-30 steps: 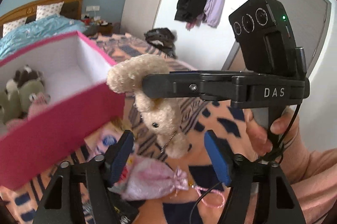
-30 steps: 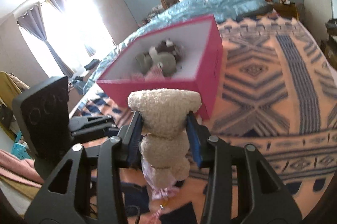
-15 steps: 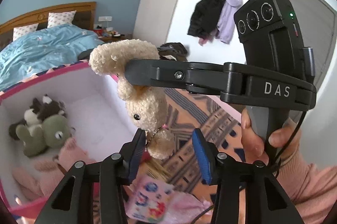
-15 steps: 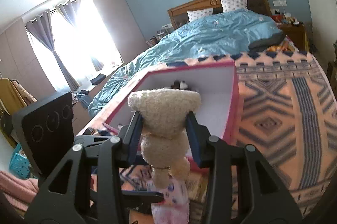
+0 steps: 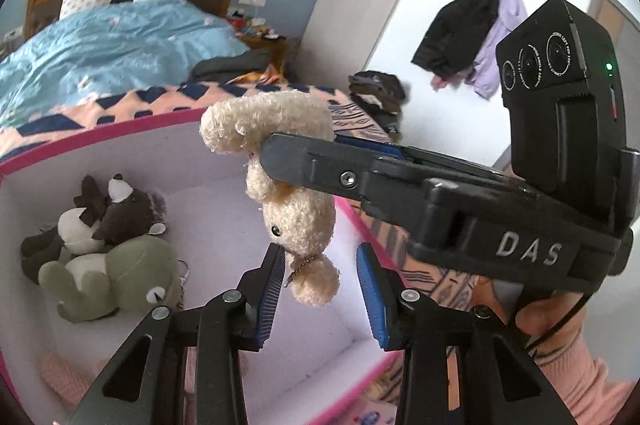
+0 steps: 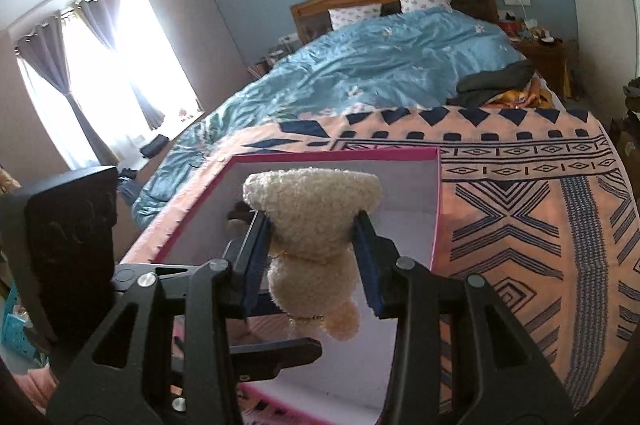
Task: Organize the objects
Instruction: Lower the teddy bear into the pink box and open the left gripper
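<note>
box [image 5: 48,161]: near wall cut off | pink plush [image 5: 60,381]: mostly hidden, blurred

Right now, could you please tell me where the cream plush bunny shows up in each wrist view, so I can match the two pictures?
Left wrist view: the cream plush bunny hangs head-down at centre, clamped by the right tool, above the pink box.
Right wrist view: it fills the lower centre, gripped between that tool's blue pads.
Shared landmark: the blue duvet on the bed behind the box.

Blue duvet [image 6: 400,65], hung coats [image 5: 472,37]
</note>
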A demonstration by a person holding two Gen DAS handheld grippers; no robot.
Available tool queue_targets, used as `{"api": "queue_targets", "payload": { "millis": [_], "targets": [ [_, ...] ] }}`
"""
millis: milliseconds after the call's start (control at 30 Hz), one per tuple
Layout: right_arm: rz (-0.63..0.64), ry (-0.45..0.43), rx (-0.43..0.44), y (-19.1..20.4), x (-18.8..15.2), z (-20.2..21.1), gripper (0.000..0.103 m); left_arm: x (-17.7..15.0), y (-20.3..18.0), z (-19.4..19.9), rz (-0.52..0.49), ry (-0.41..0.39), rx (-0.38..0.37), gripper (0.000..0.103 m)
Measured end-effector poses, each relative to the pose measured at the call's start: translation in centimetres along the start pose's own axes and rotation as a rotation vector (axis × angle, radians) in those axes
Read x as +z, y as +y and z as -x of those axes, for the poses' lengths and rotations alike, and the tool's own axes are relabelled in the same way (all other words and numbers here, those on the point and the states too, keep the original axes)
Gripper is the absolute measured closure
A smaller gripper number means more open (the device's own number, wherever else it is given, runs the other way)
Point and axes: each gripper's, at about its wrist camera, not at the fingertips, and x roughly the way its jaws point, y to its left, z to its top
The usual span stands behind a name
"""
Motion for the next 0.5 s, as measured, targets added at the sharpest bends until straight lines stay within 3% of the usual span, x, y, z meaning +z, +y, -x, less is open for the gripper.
{"api": "queue_targets", "payload": {
  "millis": [333, 500],
  "targets": [
    [-0.037, 0.118, -0.151, -2.4, 1.5, -5.9, 0.057, 1.0, 2.5, -3.4, 0.099, 0.085, 0.051, 0.068],
    [-0.049, 0.128, -0.186, -2.9, 2.2, -6.6, 0.053, 0.8, 2.4, -3.1, 0.091, 0.078, 0.09, 0.067]
  ]
}}
